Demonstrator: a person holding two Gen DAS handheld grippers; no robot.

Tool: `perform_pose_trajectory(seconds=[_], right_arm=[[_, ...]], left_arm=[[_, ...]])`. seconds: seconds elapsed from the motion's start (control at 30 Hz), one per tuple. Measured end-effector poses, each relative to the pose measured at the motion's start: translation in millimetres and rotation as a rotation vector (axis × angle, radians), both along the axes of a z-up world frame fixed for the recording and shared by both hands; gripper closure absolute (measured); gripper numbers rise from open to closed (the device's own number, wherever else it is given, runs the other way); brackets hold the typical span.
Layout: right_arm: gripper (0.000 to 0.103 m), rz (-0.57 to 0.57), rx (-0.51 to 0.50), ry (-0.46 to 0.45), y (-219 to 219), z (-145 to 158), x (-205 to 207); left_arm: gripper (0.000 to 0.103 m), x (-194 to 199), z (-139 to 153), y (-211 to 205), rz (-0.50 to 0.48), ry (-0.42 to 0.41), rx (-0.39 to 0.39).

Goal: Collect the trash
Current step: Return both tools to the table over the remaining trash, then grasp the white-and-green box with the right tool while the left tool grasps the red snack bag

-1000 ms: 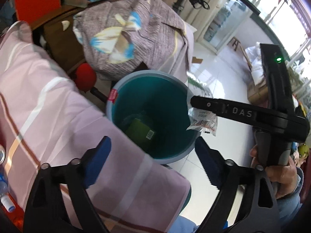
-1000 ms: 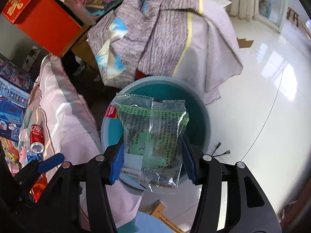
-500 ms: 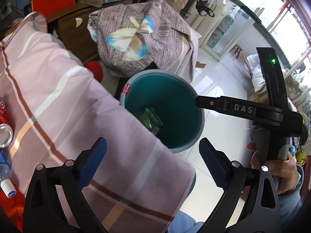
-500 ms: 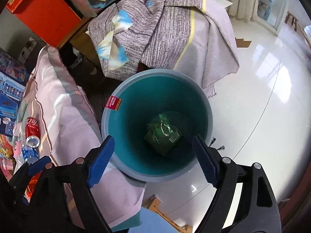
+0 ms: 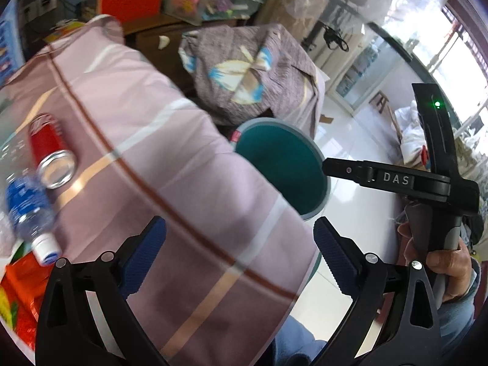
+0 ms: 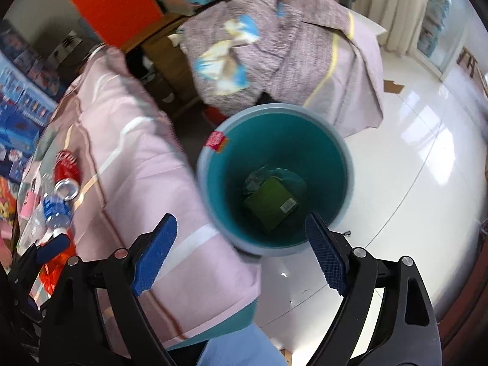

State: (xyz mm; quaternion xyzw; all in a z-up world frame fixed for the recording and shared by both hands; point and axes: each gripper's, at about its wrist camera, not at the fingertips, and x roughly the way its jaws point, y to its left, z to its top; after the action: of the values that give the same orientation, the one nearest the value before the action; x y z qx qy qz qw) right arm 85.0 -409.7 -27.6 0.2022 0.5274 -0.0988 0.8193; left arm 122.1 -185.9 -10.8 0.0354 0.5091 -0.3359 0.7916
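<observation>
Looking down: both wrist views angle downward past blue ridged pads toward a round bin (image 6: 276, 180).
Bin: teal inside, grey-blue rim, smooth plastic, red sticker (image 6: 216, 141) on its rim; it stands on a glossy white tile floor (image 6: 427, 189).
Bin contents: a flat green packet (image 6: 270, 202) with a barcode lies on the bottom, a crumpled clear wrapper (image 6: 256, 177) just beside it.
Cloth: a pink striped tablecloth (image 5: 170, 189) drapes over a table edge just beside the bin, partly covering the bin's rim in the left view.
Trash on the cloth: a red soda can (image 5: 50, 152) lies on its side well apart from the bin, a clear water bottle (image 5: 29, 213) with blue label touching it.
Behind the bin: a grey woven cloth (image 6: 274, 48) with a blue and cream print covers some bulky furniture.
Right gripper (image 6: 241, 257): jaws widening, nothing between the pads, over the bin's near rim.
Left gripper (image 5: 239, 257): spread wide and empty, over the cloth beside the bin.
Hand (image 5: 442, 262): grips the right tool's handle, to the right of the bin in the left view.
</observation>
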Motion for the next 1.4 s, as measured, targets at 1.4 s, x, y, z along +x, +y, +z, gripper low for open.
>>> perform_pose_trajectory(seconds=[1.4], right_arm=[[0.025,0.707,-0.113,-0.012,447.0,40.5,91.1]], left_arm=[[0.005,-26.5,-29.6,392.0,0.601,0.011,-0.004]])
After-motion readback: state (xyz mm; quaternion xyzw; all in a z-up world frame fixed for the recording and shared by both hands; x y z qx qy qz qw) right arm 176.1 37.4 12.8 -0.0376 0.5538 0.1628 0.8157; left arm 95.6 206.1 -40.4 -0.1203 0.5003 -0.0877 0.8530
